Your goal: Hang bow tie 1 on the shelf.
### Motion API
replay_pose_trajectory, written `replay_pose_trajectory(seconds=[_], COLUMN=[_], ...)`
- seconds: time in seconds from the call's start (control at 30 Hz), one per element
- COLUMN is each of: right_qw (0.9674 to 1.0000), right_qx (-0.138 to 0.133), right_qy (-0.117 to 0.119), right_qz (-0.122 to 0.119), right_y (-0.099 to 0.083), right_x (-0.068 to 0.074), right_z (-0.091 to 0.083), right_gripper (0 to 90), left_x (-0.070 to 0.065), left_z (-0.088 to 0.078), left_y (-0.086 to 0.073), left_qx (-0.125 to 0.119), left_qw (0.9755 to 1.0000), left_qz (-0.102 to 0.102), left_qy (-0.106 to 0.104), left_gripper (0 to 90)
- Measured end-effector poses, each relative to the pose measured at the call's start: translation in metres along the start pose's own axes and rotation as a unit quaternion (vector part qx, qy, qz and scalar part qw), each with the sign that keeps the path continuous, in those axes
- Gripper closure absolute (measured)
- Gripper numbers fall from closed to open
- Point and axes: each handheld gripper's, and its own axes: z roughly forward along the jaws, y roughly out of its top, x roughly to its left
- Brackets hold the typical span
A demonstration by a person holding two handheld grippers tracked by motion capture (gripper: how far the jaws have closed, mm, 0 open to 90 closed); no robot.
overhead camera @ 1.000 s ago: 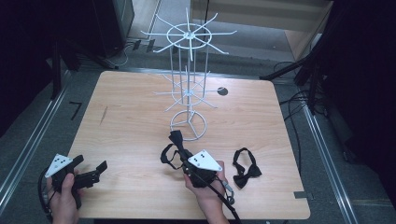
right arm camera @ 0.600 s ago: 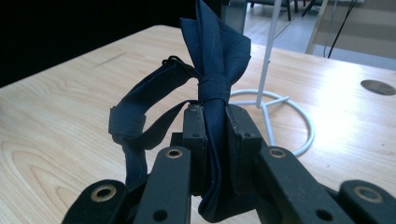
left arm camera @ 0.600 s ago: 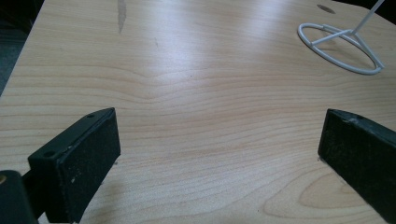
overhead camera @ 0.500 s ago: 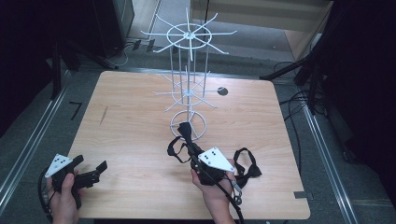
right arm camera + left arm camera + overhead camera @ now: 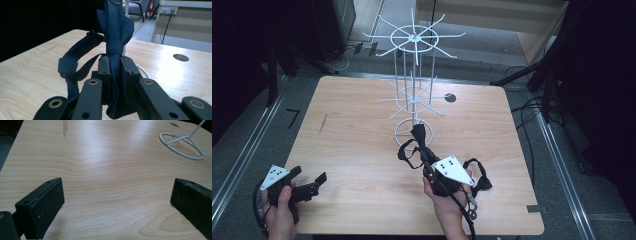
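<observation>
Nearest the person, the left gripper (image 5: 307,186) rests low at the near left corner of the table (image 5: 352,150), its jaws spread wide with nothing but bare wood grain between the two dark, felt-like pads (image 5: 47,205). To its right, the right gripper (image 5: 426,159) has its jaws drawn close together and clamped on a dark navy bow tie (image 5: 113,37): in the right gripper view the fabric is pinched between the two pads just below its wrapped centre knot, one wing standing up above the jaws and the rest hanging below them, while its strap loops out to the left. This bow tie is held up off the table, just in front of the stand's base ring. A second bow tie (image 5: 481,181), black, lies flat on the table just right of the right hand, partly hidden by it. That makes two bow ties and two grippers. Farther back stands one white wire display stand (image 5: 414,90), a thin upright post with a round base ring and two tiers of radiating spokes. Beyond it a small dark round hole (image 5: 450,97) sits in the pale wooden tabletop.
</observation>
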Motion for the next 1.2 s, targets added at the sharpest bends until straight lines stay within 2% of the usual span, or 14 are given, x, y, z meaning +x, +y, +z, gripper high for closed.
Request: replay_pose_trajectory(seconds=[0.57,1.2], right_qw=[0.9992,0.9981], right_qx=[-0.034,-0.060], right_qy=[-0.019,-0.016], right_qz=[0.005,0.008], right_y=[0.014,0.032], right_x=[-0.009,-0.006], right_z=[-0.013,-0.020], right_gripper=[80.3,80.3], left_x=[0.000,0.000], left_z=[0.000,0.000], left_y=[0.000,0.000], left_qx=[0.000,0.000], left_qw=[1.0000,1.0000], left_qz=[0.000,0.000], left_qy=[0.000,0.000], left_gripper=[0.0,0.0])
